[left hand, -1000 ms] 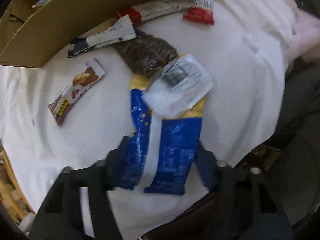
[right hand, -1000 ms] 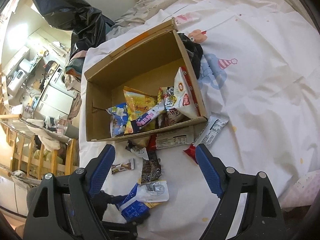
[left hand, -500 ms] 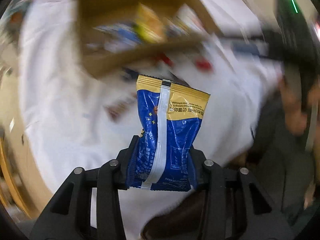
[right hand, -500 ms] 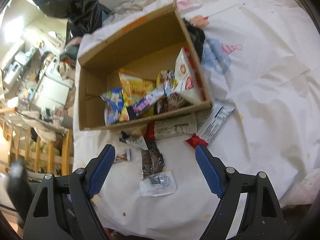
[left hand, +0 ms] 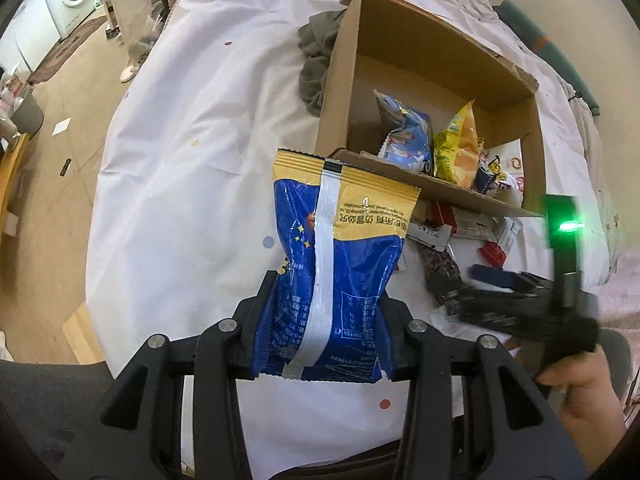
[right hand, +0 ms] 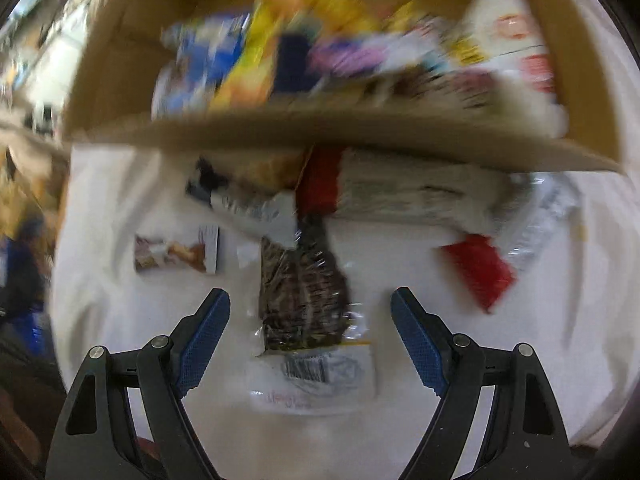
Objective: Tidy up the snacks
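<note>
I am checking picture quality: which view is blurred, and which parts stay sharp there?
Right wrist view: the cardboard box and its snacks are smeared; the right gripper and the dark packet between its open jaws stay fairly sharp. Left wrist view: sharp, with fisheye bending and a green light glare.

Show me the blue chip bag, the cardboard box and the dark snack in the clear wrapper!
blue chip bag (left hand: pixel 352 280): left wrist view, on its blue back panel.
cardboard box (left hand: pixel 340 80): left wrist view, on its left outer wall.
dark snack (right hand: pixel 300 292): right wrist view, on the dark filling.
</note>
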Action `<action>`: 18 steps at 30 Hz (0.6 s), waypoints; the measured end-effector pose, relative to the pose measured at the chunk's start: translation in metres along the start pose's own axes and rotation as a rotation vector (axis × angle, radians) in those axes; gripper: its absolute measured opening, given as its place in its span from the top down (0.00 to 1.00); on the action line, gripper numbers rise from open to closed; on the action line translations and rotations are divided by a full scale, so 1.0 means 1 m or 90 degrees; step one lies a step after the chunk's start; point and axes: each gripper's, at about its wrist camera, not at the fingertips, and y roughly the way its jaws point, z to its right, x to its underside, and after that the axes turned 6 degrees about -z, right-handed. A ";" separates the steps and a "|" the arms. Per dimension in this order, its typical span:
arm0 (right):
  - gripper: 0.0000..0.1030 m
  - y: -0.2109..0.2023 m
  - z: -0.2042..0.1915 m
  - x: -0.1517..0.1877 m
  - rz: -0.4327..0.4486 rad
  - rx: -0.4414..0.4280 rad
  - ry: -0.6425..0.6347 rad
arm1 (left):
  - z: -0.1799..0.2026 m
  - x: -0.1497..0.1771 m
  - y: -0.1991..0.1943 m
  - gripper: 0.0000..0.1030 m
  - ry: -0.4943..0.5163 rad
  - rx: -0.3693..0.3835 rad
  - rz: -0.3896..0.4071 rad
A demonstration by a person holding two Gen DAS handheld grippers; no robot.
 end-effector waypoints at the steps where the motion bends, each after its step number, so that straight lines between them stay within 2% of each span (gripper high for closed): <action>1: 0.13 0.004 -0.003 0.000 -0.003 0.010 -0.009 | 0.000 0.000 0.000 0.63 -0.001 0.007 -0.003; 3: 0.07 0.011 -0.014 0.000 -0.003 0.039 -0.041 | 0.002 -0.002 0.002 0.63 0.000 0.014 -0.008; 6: 0.07 0.015 -0.024 0.001 0.008 0.076 -0.076 | 0.004 -0.004 0.001 0.63 0.001 0.019 -0.005; 7: 0.09 0.016 -0.025 0.002 0.010 0.083 -0.083 | 0.005 -0.004 0.001 0.63 0.001 0.019 -0.004; 9: 0.25 0.015 -0.026 0.004 0.011 0.090 -0.091 | 0.005 -0.006 0.000 0.63 -0.003 0.019 -0.002; 10: 0.35 0.013 -0.028 0.005 0.014 0.086 -0.098 | 0.005 -0.006 0.000 0.63 -0.006 0.022 -0.002; 13: 0.43 0.007 -0.027 0.010 0.017 0.077 -0.099 | 0.006 -0.007 0.000 0.63 -0.009 0.025 -0.002; 18: 0.44 -0.007 -0.018 0.026 -0.004 -0.004 -0.071 | 0.006 -0.006 -0.001 0.63 -0.010 0.019 0.006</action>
